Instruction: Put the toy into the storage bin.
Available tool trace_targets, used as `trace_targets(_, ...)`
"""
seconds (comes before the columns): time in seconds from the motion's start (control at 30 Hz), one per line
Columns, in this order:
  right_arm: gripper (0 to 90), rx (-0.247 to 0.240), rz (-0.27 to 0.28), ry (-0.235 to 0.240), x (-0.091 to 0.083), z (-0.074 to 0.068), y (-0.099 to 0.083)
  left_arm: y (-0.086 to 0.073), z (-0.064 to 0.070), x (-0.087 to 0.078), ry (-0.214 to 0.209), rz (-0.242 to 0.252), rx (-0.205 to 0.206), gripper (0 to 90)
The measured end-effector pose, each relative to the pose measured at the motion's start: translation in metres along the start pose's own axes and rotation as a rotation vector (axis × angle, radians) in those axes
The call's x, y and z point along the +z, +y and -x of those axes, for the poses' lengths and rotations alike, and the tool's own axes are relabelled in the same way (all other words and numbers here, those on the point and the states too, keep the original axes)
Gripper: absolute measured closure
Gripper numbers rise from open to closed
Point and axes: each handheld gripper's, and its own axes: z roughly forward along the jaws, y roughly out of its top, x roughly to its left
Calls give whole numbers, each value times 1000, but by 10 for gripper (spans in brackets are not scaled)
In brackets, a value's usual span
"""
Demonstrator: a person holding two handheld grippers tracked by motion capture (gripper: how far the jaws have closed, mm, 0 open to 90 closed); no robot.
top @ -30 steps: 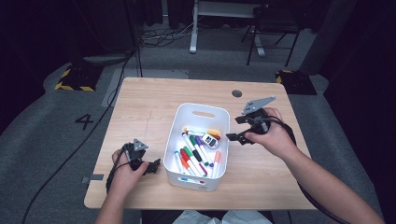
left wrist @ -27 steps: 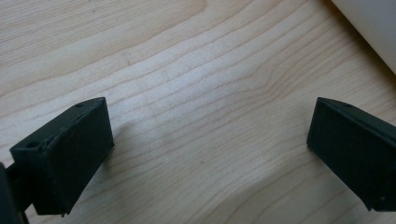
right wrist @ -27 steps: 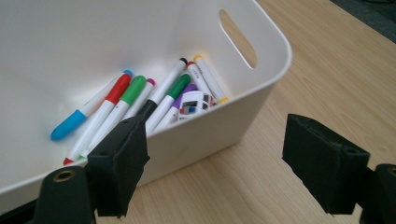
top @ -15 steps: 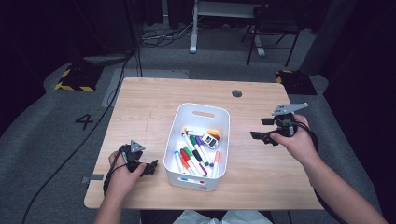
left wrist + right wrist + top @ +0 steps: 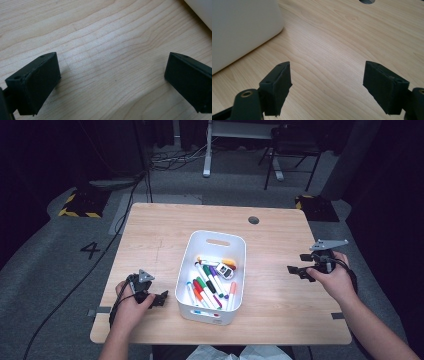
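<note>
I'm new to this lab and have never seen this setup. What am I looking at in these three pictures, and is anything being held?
No robot here: a person at a wooden table holds a hand-operated two-jaw gripper in each hand. The high view looks down from above the person's side. The left gripper rests near the table's front edge beside a white bin; the right gripper hovers off to the bin's other side. The bin holds coloured markers. The other two pictures come from cameras riding on each gripper, looking along its black jaws. In both, the jaws stand wide apart with only bare wood between them, so nothing is held. A corner of the bin shows in each.
</note>
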Motion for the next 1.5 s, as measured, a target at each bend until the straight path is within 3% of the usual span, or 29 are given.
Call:
trace_targets(0.23, 230, 27, -12, -32, -2, 13, -27, 0, 0, 0, 0, -1, 1, 5)
trace_targets(0.53, 225, 74, -15, -17, 4, 21, -59, 0, 0, 0, 2, -3, 4, 5)
trace_targets(0.63, 225, 69, -28, -21, 7, 22, -66, 0, 0, 0, 1, -3, 4, 5)
trace_targets(0.67, 224, 47, -42, -31, 10, 23, -74, 0, 0, 0, 0, -2, 3, 5)
trace_targets(1.0, 223, 52, -60, -38, 17, 24, -102, 0, 1, 0, -1, -3, 2, 5)
trace_targets(1.17, 215, 82, -25, -33, 16, 18, -118, 0, 1, 0, 2, -5, 3, 5)
trace_targets(1.2, 213, 58, -17, -44, 15, 16, -122, 0, 1, 0, 2, -5, 2, 5)
trace_targets(1.3, 211, 49, 24, -60, 16, 11, -129, -1, 1, -1, 2, -6, 0, 5)
trace_targets(1.5, 165, 28, 38, -83, 20, 3, -137, -1, 1, -1, 7, -4, 0, 5)
